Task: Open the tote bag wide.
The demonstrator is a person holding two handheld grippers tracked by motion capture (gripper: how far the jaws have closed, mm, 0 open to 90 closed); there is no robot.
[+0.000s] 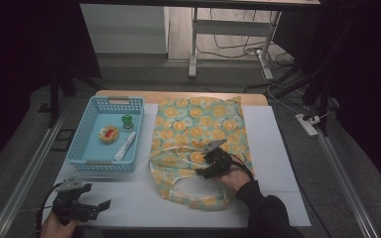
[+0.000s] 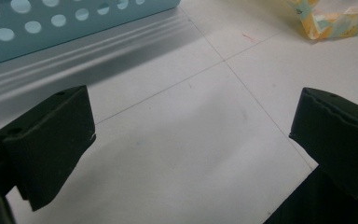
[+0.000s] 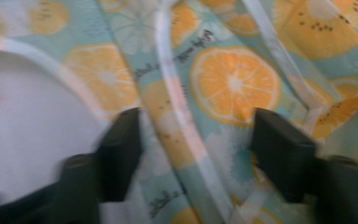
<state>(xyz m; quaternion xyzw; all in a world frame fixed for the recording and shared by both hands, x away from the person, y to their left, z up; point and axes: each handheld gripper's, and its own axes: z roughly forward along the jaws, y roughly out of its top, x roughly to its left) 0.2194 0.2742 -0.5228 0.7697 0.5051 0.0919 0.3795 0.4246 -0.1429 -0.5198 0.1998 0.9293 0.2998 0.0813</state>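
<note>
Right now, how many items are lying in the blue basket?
3: a round yellowish item near the middle, a small green-capped item toward the far right, and a white tube along the right wall of the basket. Nothing seems hidden.

I see a white-topped table (image 1: 278, 148) carrying a blue basket (image 1: 82, 148) at left and an orange-print bag (image 1: 198, 129) mid-table.

Thin fabric tote bag (image 1: 198, 136): pale teal, printed with orange citrus slices, white trim on handles. Perforated plastic basket (image 1: 90, 148): light blue. Small round-cap bottle (image 1: 127, 121): green. Flat table mat (image 1: 273, 148): white. Gripper jaws: black.
</note>
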